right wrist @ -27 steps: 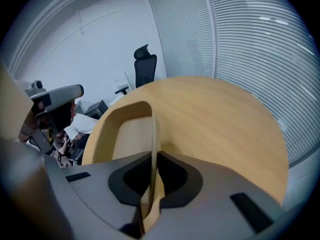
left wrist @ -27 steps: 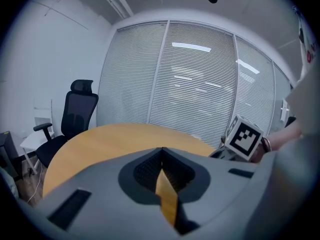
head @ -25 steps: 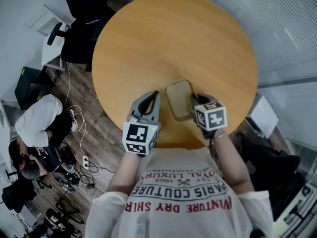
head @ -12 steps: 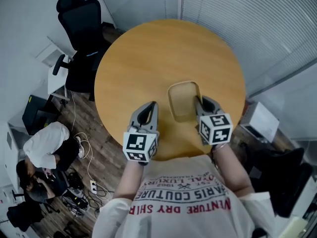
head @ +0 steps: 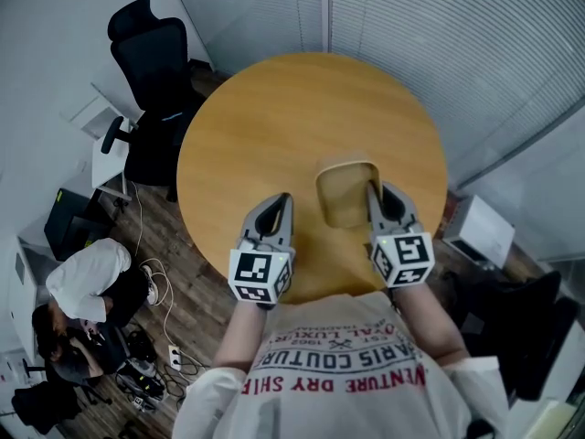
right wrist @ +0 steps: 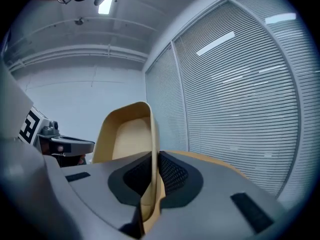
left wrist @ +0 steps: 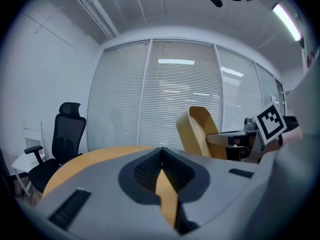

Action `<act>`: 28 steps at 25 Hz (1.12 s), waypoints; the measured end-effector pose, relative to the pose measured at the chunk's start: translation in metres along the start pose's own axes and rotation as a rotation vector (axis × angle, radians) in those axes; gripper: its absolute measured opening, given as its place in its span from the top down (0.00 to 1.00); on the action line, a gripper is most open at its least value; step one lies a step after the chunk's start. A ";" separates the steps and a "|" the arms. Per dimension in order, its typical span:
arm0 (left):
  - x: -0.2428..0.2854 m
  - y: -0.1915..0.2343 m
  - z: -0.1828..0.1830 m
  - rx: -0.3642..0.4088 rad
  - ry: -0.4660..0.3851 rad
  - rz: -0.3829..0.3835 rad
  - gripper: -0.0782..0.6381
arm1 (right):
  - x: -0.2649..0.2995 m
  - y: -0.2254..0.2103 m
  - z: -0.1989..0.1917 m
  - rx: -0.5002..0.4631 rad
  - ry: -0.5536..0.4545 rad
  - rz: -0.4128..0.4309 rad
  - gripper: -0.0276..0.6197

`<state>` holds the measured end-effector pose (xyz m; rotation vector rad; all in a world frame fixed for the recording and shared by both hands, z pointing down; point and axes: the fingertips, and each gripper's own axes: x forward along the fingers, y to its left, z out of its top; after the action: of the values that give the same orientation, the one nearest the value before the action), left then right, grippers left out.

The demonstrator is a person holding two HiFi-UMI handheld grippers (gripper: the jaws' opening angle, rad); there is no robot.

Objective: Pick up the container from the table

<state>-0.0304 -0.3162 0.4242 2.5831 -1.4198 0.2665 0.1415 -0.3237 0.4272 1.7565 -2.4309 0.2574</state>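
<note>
A tan, shallow plastic container [head: 345, 193] hangs tilted above the round wooden table [head: 265, 117]. My right gripper [head: 374, 190] is shut on its right wall. In the right gripper view the thin wall [right wrist: 150, 149] runs between the dark pads of the right gripper [right wrist: 152, 158], with the container's hollow to the left. My left gripper [head: 284, 199] is shut and empty, a little to the container's left and apart from it. From the left gripper [left wrist: 161, 152], the container [left wrist: 199, 131] stands up on edge at the right, held by the right gripper [left wrist: 231, 138].
A black office chair [head: 151, 58] stands at the table's far left. A person [head: 87, 286] sits low on the floor at the left among cables. Window blinds [head: 439, 53] run behind the table. A pale box [head: 480, 230] sits at the right.
The right gripper has carried the container up off the table and slightly to the right. The left gripper has stayed shut beside it. The table looks smaller and further below.
</note>
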 end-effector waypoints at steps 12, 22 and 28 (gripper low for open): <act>-0.008 0.001 0.005 -0.003 -0.020 0.009 0.89 | -0.018 0.000 0.013 0.002 -0.053 -0.045 0.93; -0.010 0.008 0.003 -0.005 -0.013 0.011 0.89 | -0.012 0.016 0.006 0.009 -0.031 -0.002 0.93; -0.007 0.009 0.003 -0.015 -0.011 0.008 0.89 | -0.009 0.018 0.003 0.011 -0.017 0.012 0.93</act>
<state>-0.0415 -0.3154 0.4205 2.5717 -1.4306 0.2421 0.1277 -0.3106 0.4216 1.7565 -2.4574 0.2587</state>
